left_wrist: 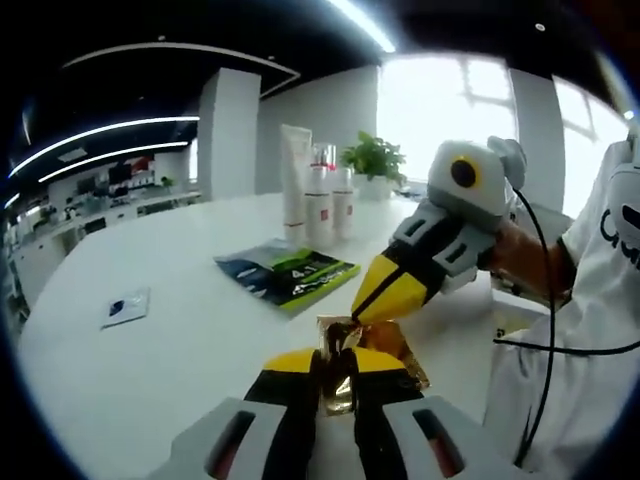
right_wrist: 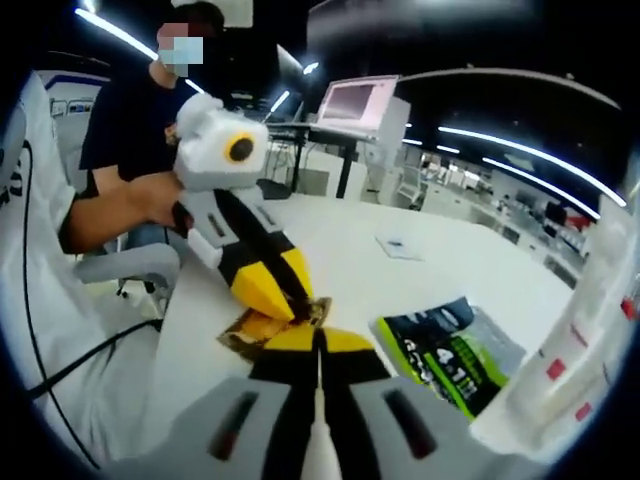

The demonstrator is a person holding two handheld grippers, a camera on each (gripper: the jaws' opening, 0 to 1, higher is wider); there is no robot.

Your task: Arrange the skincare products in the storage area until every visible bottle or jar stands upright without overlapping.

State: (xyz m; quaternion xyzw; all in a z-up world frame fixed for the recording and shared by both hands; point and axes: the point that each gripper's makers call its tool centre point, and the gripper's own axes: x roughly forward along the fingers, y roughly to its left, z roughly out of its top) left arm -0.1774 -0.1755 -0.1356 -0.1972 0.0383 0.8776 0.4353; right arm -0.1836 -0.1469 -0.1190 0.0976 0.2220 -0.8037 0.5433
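Gripping a shiny gold packet (left_wrist: 345,372) between closed yellow-and-black jaws, the left gripper (left_wrist: 338,368) rises from the bottom of the left gripper view. The right gripper (left_wrist: 362,312) comes in from the right of that view, and its yellow tips touch the top edge of the same gold packet. A hand (left_wrist: 515,258) holds it, next to a white sleeve (left_wrist: 600,230).

In the right gripper view, the right gripper (right_wrist: 318,338) has its jaws pressed together on the near edge of the gold packet (right_wrist: 262,328), and the left gripper (right_wrist: 288,298) pinches the packet from the far side.

The gold packet lies low over a white table (left_wrist: 150,360). Beyond the packet sits a flat green and black pouch (left_wrist: 288,272). Well to the left of the packet in the left gripper view lies a small white sachet (left_wrist: 126,306) with a dark mark.

Farther behind the green pouch, a cluster of skincare products stands upright: a tall white tube (left_wrist: 295,185) and white bottles (left_wrist: 328,205) with red labels, close together. Behind them sits a potted green plant (left_wrist: 374,160).

In the right gripper view, the white bottles (right_wrist: 570,370) loom large, just past the green pouch (right_wrist: 450,352). A seated person in a dark shirt (right_wrist: 130,120) shows past the grippers, with a monitor (right_wrist: 356,102) farther back.
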